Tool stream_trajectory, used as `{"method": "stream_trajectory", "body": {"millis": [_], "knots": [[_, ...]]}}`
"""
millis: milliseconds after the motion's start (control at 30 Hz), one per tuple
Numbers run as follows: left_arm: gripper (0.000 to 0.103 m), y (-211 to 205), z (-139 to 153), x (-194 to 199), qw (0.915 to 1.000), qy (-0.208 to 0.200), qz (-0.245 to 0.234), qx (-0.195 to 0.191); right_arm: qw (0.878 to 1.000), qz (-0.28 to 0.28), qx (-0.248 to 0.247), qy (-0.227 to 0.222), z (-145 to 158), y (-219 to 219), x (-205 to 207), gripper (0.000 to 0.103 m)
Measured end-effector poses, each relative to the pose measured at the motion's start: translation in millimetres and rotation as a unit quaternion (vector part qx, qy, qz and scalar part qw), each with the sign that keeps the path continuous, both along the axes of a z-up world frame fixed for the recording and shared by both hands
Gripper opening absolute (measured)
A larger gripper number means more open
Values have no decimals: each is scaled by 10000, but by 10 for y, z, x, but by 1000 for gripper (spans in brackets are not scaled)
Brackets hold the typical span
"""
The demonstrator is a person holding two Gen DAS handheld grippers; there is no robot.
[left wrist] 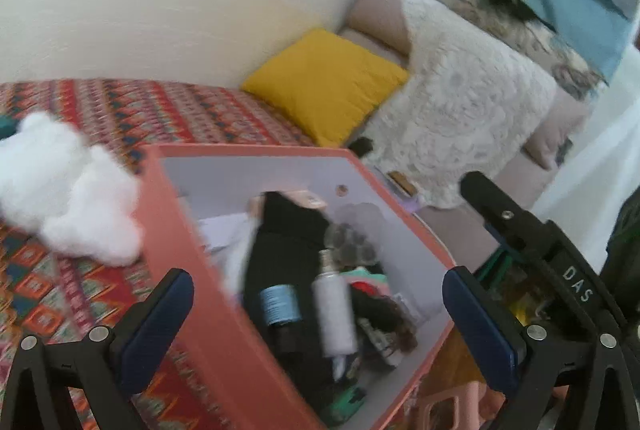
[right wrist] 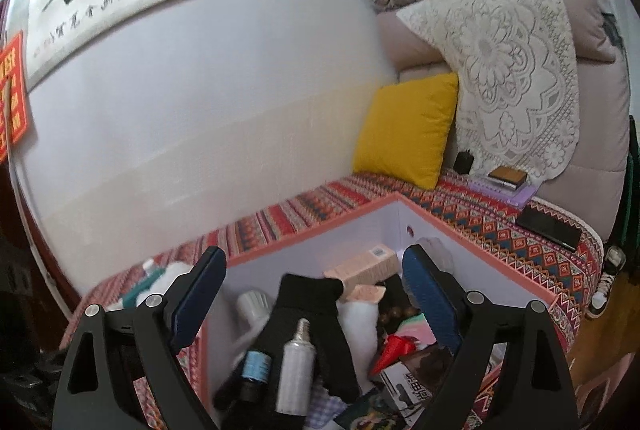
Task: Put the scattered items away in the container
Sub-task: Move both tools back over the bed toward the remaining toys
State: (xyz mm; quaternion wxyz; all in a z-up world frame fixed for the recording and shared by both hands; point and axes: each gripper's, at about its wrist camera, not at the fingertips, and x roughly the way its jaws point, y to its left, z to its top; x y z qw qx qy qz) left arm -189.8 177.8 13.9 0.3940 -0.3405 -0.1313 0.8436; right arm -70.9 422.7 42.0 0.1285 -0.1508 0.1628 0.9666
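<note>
Orange box (left wrist: 188, 270) on patterned bedcover (left wrist: 100, 110) — both grippers empty, jaws wide apart.

Contents, lying loose and overlapping as dropped-in things would: black glove (right wrist: 308, 314), silver tube (right wrist: 296, 370), blue-labelled bottle (right wrist: 254, 368), pale carton (right wrist: 360, 266), red cone (right wrist: 390, 350), printed packets. Right gripper (right wrist: 312, 298) stood directly over the open box, nothing between its pads, the glove and tube just below — a position that reads as a release point. Left gripper (left wrist: 318, 318) straddled the box's near corner, one pad outside the orange wall, holding nothing. Outstanding, by judgement: white fluffy item (left wrist: 68, 190) just beside the box; flat black item (right wrist: 548, 226), small black object (right wrist: 464, 162) and booklets (right wrist: 508, 182) well apart, near yellow cushion (right wrist: 408, 130).
</note>
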Motion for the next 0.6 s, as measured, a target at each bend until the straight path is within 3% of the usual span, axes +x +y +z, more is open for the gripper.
{"method": "stream_trajectory", "body": {"millis": [200, 433, 600], "knots": [[102, -699, -129, -43, 9954, 123, 950, 82, 9994, 293, 159, -108, 26, -366, -135, 93], [102, -1684, -464, -201, 9707, 471, 2342, -264, 9931, 980, 519, -378, -51, -1059, -414, 95], [102, -2235, -855, -514, 9693, -224, 2428, -318, 9737, 1863, 930, -926, -350, -1797, -728, 96]]}}
